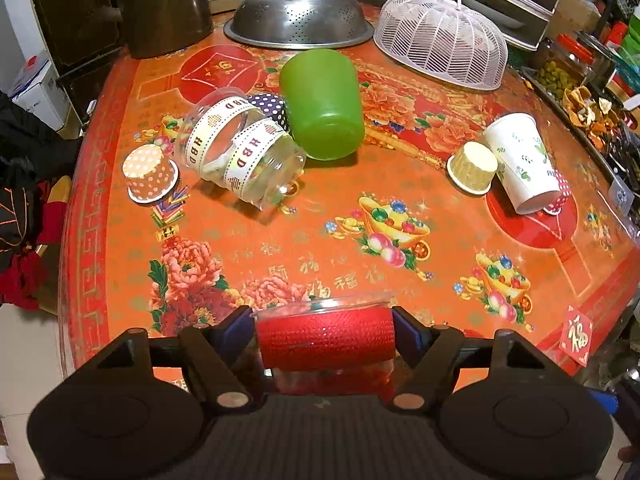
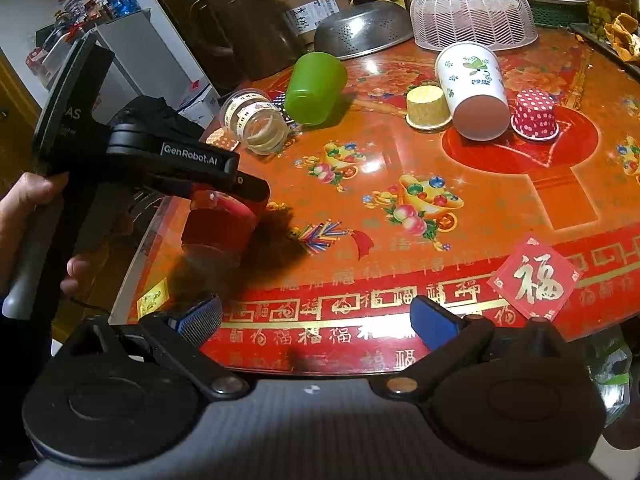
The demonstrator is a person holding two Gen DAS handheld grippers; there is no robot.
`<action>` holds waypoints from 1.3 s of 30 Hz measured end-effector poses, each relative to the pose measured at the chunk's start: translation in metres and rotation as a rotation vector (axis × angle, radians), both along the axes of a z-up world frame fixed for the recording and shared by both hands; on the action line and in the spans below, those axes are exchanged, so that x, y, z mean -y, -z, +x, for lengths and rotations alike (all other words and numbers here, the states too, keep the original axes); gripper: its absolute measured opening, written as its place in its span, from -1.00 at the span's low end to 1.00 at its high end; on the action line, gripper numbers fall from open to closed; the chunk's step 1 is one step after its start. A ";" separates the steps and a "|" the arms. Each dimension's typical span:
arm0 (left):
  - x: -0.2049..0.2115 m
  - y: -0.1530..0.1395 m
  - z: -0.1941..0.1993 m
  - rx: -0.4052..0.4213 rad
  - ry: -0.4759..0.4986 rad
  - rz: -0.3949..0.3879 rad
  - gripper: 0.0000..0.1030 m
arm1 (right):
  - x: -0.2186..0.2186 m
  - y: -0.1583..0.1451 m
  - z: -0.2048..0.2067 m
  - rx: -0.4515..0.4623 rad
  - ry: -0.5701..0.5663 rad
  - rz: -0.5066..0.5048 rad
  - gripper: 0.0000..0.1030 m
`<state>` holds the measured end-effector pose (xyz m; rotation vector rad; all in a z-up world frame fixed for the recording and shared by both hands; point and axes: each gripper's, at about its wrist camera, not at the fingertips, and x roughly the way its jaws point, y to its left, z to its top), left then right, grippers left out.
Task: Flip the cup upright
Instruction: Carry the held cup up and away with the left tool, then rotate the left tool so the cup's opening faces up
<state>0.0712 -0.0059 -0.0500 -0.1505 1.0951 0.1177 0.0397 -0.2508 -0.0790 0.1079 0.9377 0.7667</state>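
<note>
Two grippers: left gripper clamped on red-wrapped cup, "GenRobot.AI" printed; right gripper wide open, holding nothing; "HBD" on clear cup.

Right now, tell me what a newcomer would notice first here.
First, the red cup clamped in the left gripper at the near edge of the bright red-and-orange table. Next, the green cup lying on its side mid-table beside a clear ribboned cup, also tipped over. The right gripper hangs open and empty over the table edge.
</note>
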 end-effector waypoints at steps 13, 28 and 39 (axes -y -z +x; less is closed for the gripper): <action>-0.016 -0.030 -0.054 0.409 0.147 -0.098 0.48 | -0.011 -0.011 -0.021 0.254 0.084 0.027 0.95; -0.018 -0.038 -0.094 0.799 0.081 0.060 0.45 | -0.010 -0.002 -0.019 0.266 0.240 0.180 0.94; -0.004 -0.011 -0.114 0.903 -0.010 0.184 0.45 | 0.004 0.014 -0.024 0.247 0.316 0.224 0.94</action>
